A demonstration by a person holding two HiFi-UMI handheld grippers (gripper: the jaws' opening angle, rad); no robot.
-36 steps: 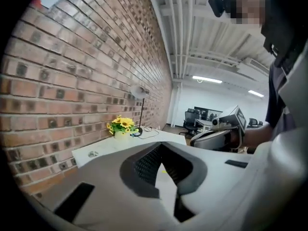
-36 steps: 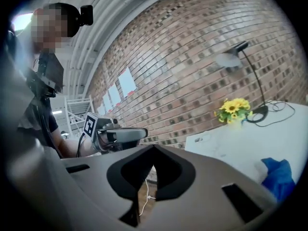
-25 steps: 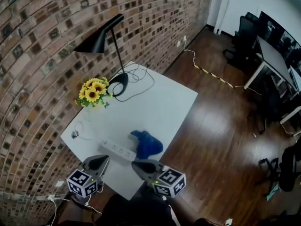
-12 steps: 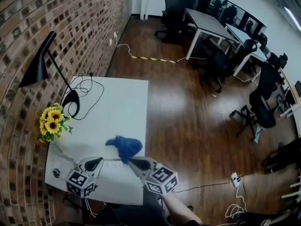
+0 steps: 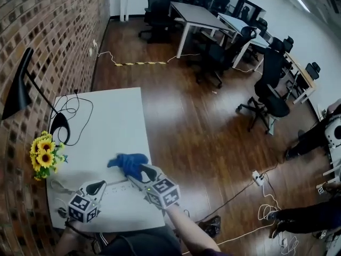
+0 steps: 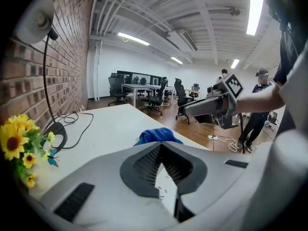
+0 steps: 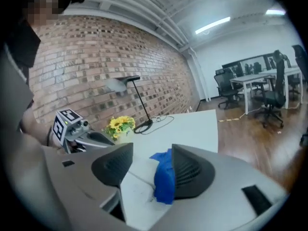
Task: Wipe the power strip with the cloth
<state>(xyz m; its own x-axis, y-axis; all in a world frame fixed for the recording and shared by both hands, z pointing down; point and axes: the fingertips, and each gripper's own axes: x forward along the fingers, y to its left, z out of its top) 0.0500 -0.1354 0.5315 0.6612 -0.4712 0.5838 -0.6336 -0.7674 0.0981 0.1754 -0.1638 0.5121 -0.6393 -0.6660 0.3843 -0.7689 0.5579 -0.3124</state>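
step: picking up the crumpled blue cloth [image 5: 128,163]; no wiping has started, as i read it.
cloth: on the white table [image 5: 117,116], just beyond the right end of the long white power strip [image 5: 118,189]; i cannot tell whether they touch.
right gripper [image 7: 151,154]: jaws have just been opening and stand wide; the cloth lies between them against one pad, not pinched.
left gripper [image 5: 99,185]: jaws together, nothing in them, near the strip's left end.
how: reach deeper so both pads catch a thick fold, then close firmly; a shallow pinch may slip.
left's job: probably to pin the strip so it doesn't slide.
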